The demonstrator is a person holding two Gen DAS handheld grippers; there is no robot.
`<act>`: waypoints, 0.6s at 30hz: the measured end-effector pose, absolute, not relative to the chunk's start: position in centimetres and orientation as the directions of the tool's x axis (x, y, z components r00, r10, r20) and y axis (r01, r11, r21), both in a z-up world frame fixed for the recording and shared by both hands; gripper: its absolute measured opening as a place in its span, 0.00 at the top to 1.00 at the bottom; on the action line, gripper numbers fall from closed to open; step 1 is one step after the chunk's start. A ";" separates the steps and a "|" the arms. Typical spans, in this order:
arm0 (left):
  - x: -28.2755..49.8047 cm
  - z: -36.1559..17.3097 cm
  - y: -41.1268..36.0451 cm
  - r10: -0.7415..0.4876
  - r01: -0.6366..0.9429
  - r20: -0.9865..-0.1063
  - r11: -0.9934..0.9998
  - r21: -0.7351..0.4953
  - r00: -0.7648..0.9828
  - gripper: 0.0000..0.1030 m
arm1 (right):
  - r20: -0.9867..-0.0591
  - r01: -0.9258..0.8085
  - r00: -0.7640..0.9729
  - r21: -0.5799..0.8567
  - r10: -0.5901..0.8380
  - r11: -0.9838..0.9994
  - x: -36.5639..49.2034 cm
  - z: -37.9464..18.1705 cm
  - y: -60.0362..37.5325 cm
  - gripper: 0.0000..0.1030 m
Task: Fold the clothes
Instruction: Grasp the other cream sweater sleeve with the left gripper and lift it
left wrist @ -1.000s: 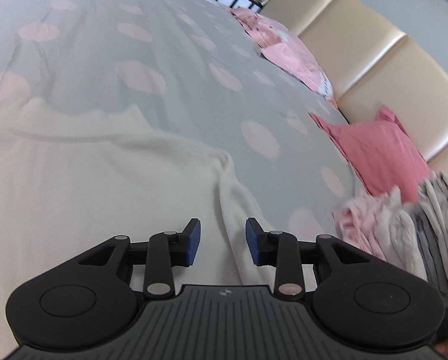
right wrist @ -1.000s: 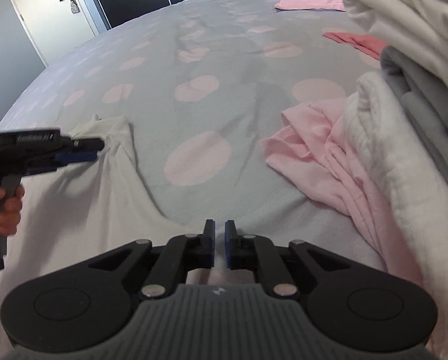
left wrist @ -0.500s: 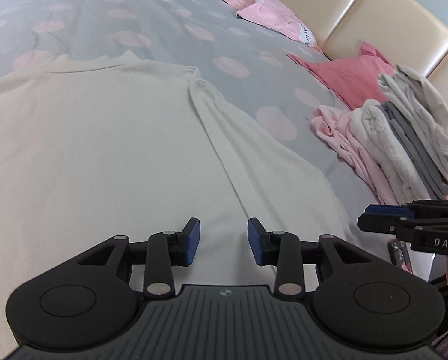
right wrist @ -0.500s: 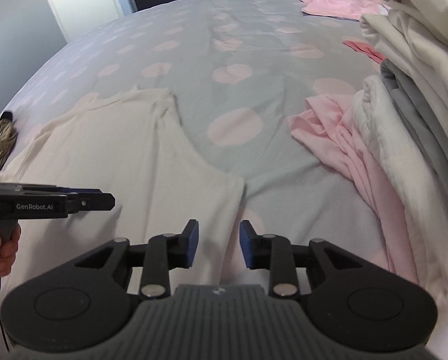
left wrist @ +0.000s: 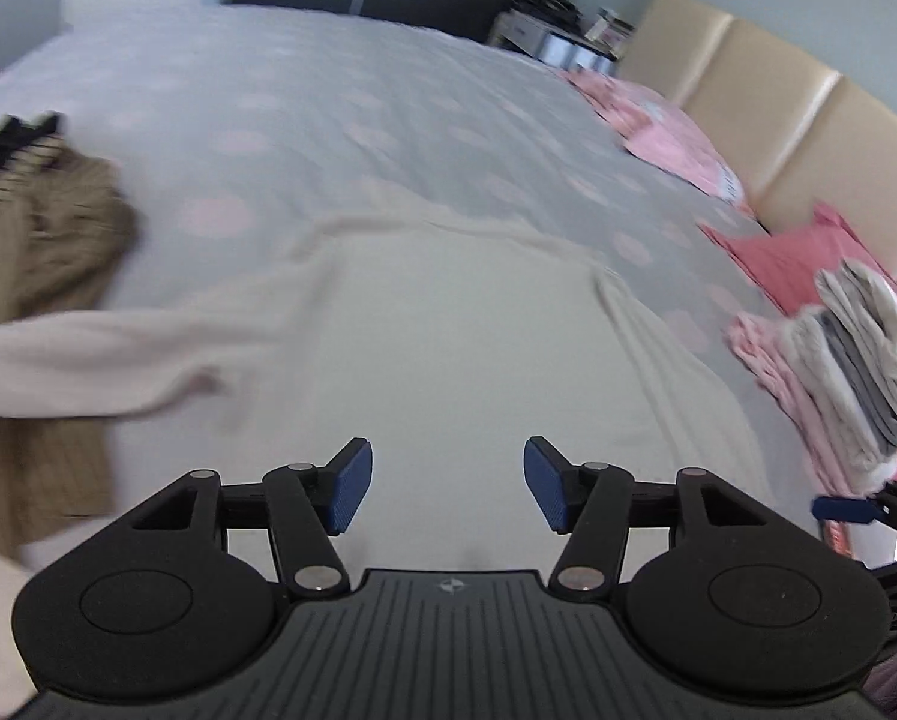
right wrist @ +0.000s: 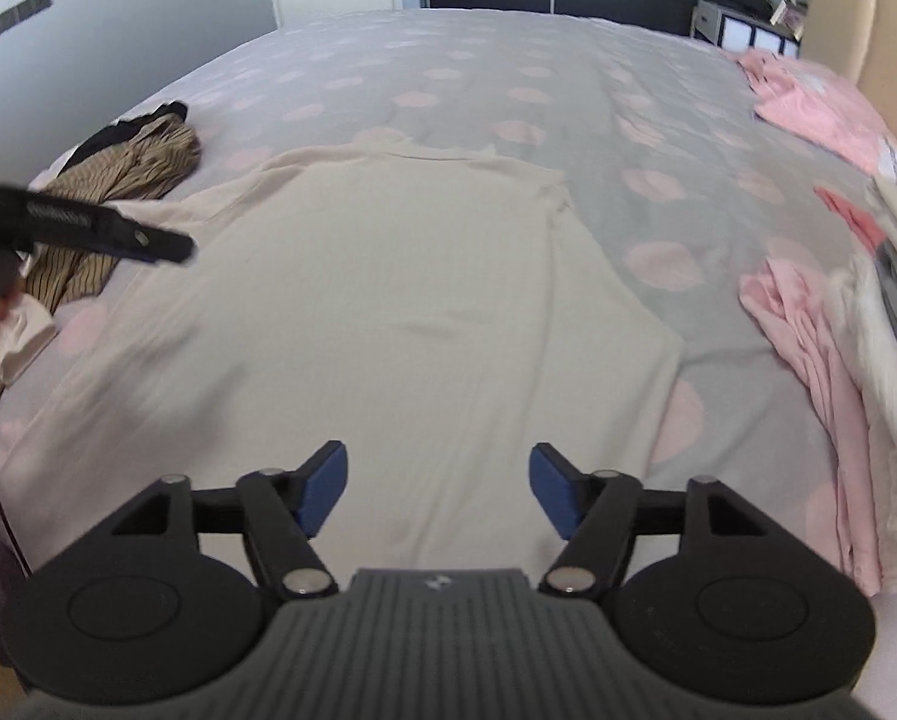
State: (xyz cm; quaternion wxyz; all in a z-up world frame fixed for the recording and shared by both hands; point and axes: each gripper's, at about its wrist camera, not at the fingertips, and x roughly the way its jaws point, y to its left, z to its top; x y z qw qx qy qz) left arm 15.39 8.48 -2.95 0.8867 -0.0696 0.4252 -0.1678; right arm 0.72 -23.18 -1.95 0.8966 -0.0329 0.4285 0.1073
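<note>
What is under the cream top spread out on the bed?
The cream top lies flat on the grey duvet with pink spots, which shows all around it. Its left sleeve overlaps the brown striped garment. Anything else beneath the top is covered.

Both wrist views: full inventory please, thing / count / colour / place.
cream top: 1, cream, spread flat mid-bed, neckline away from the grippers
bedspread: 1, grey with pink dots, covers the bed
striped garment: 1, tan with dark stripes, crumpled left of the cream top
folded stack: 1 pile, pink, white and grey, right edge of the bed
pink pillow: 1, deep pink, by the headboard
pink clothes: 1 heap, light pink, far right
headboard: 1, beige, padded
left gripper: 1, black with blue pads, open over the top's hem
right gripper: 1, same, open
</note>
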 end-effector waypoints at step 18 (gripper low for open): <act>11.3 -4.0 28.5 0.085 -0.176 -0.708 0.983 -0.056 0.701 0.47 | -0.851 -0.292 0.507 -0.021 0.136 0.956 0.5 -5.9 -13.3 0.22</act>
